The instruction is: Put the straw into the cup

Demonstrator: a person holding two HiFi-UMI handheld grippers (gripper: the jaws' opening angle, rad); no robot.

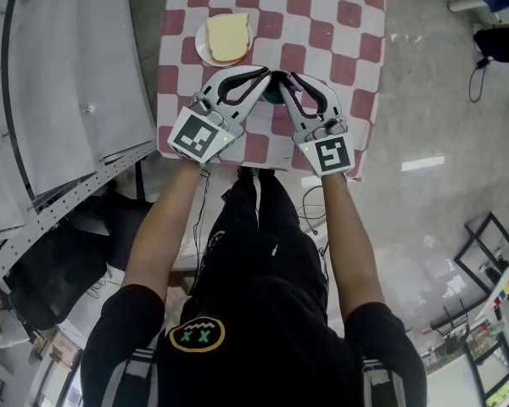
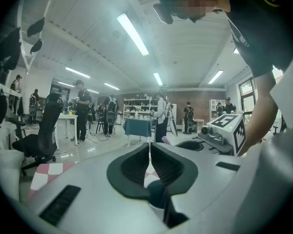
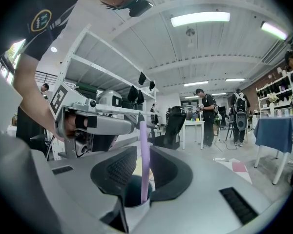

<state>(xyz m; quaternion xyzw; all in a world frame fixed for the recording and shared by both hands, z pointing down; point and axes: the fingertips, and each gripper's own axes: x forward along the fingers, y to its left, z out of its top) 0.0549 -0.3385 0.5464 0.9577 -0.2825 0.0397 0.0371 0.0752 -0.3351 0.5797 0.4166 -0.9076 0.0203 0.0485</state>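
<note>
Finishing: leaving straw [image 3: 142, 130] standing in cup [image 3: 136, 214], holding right gripper [image 3: 142, 152] jaws apart around it, left gripper [image 2: 150, 147] jaws together; withdrawing next.

Left gripper [image 1: 265, 76] fingers together; right gripper [image 1: 283, 80] fingers apart (2 tips nearly touching).

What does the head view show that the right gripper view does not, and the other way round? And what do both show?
Only the head view: the right gripper's own marker cube, seen from above.
Only the right gripper view: the purple straw standing in the cup, between that gripper's open jaws.
Both: the left gripper close beside the right one, and the checked tablecloth.
</note>
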